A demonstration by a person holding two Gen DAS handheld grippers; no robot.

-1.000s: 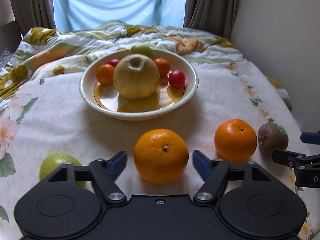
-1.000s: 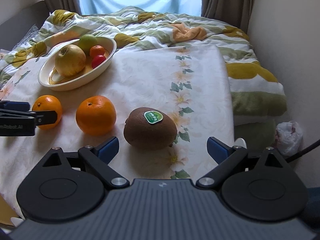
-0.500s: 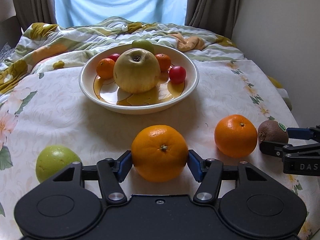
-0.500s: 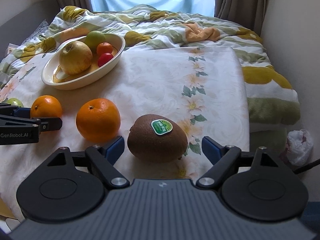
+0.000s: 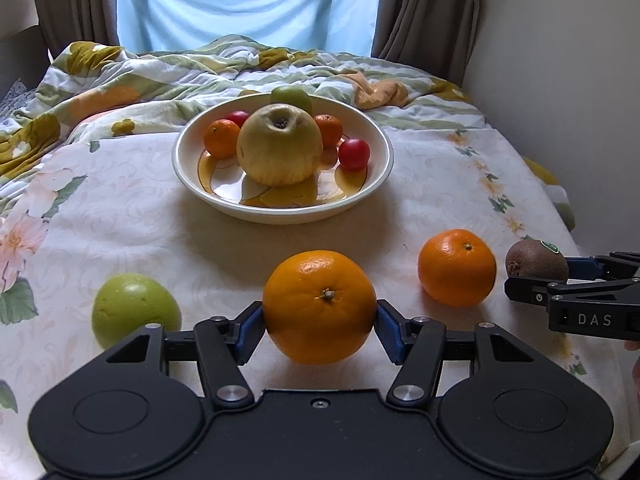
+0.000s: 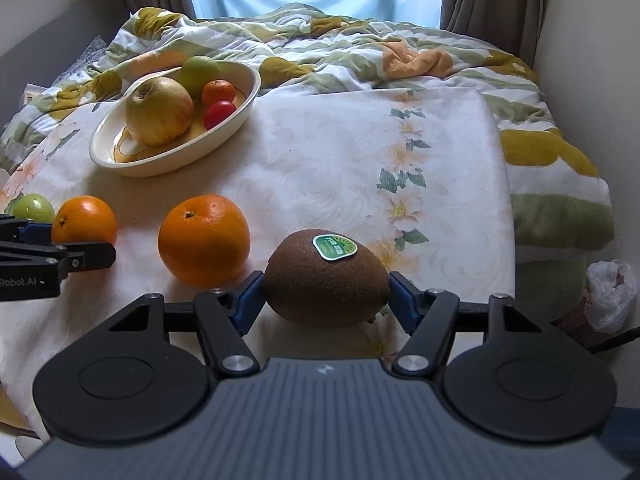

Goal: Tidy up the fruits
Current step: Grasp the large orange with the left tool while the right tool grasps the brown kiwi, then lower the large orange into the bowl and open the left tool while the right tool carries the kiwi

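Near the bowl (image 5: 384, 148), the left gripper (image 5: 319, 322) pinches the large orange (image 5: 319, 306). Right gripper (image 6: 326, 298) fingers clamp the kiwi (image 6: 326, 284).

Right tool (image 6: 326, 294) tight around stickered kiwi (image 6: 326, 280) beside orange (image 6: 203, 239).

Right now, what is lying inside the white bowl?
In the bowl: a big yellow apple, two small oranges, two red tomatoes and a green fruit behind. The apple may hide more.

Soft backlight from window (image 5: 248, 4), fisheye warp at edges.
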